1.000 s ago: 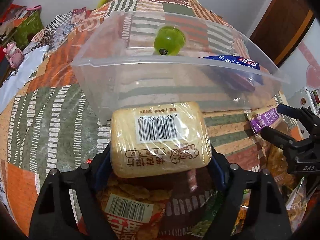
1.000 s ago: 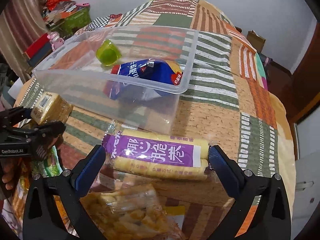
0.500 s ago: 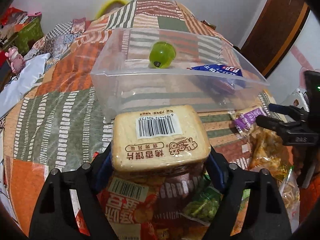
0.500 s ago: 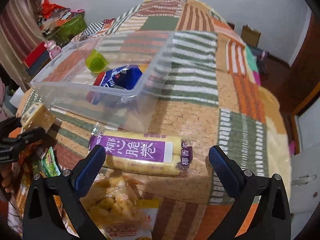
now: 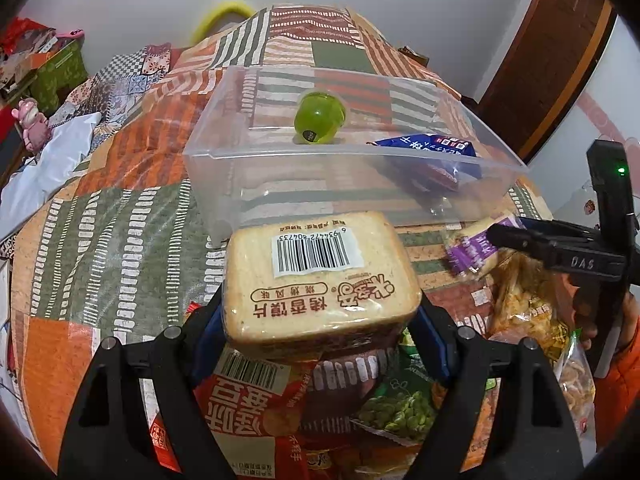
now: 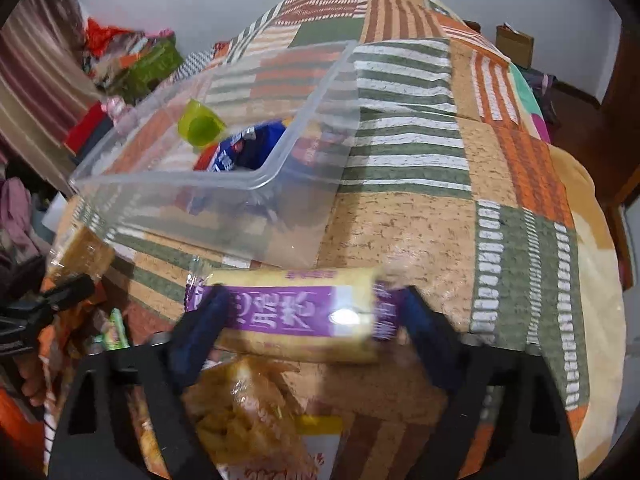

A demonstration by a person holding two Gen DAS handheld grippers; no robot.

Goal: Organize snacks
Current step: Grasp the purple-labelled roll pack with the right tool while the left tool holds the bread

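Observation:
My left gripper (image 5: 320, 316) is shut on a wrapped bread slice pack (image 5: 320, 280) with a barcode, held above the snack pile just in front of the clear plastic bin (image 5: 352, 160). The bin holds a green jelly cup (image 5: 319, 124) and a blue snack bag (image 5: 428, 150). My right gripper (image 6: 308, 320) is shut on a purple-labelled yellow roll pack (image 6: 292, 312), close to the bin's near corner (image 6: 256, 208). The right gripper also shows at the right of the left wrist view (image 5: 560, 248).
Loose snacks lie on the patchwork cloth under the grippers: a red chip bag (image 5: 248, 412), a green pea bag (image 5: 392, 408) and bags of fried snacks (image 6: 248, 412). Bare patchwork cloth (image 6: 460, 200) extends right of the bin. Clutter stands at far left.
My right gripper has closed onto the purple roll pack and lifted it a little. My left gripper has drawn back from the bin with the bread pack in it.

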